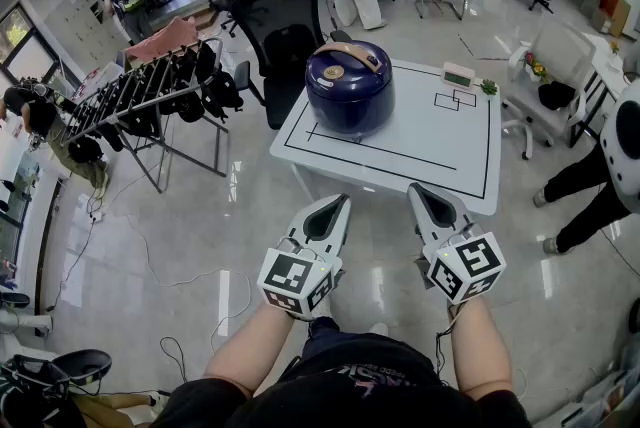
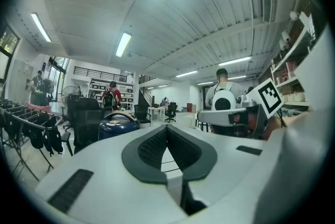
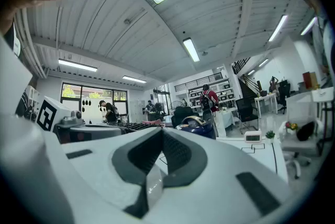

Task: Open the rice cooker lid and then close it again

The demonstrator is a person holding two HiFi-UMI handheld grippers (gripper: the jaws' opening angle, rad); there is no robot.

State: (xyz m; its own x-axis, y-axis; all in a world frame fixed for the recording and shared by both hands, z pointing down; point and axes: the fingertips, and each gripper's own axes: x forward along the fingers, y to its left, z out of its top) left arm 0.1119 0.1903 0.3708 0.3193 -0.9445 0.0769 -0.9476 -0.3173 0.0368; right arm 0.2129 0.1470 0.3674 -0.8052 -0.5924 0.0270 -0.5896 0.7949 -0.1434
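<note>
A dark blue rice cooker (image 1: 349, 84) with a tan handle stands at the far left of a white table (image 1: 430, 141), its lid down. It also shows small in the left gripper view as the rice cooker (image 2: 118, 124) and in the right gripper view as the rice cooker (image 3: 198, 126). My left gripper (image 1: 338, 203) and right gripper (image 1: 418, 192) are held level side by side, short of the table's near edge, well away from the cooker. Both are shut with nothing between the jaws.
A small white clock (image 1: 458, 75) and a little green plant (image 1: 488, 87) sit at the table's far right. A black office chair (image 1: 275, 36) stands behind the cooker. A clothes rack (image 1: 150, 96) is to the left, and a person (image 1: 590, 181) stands at the right.
</note>
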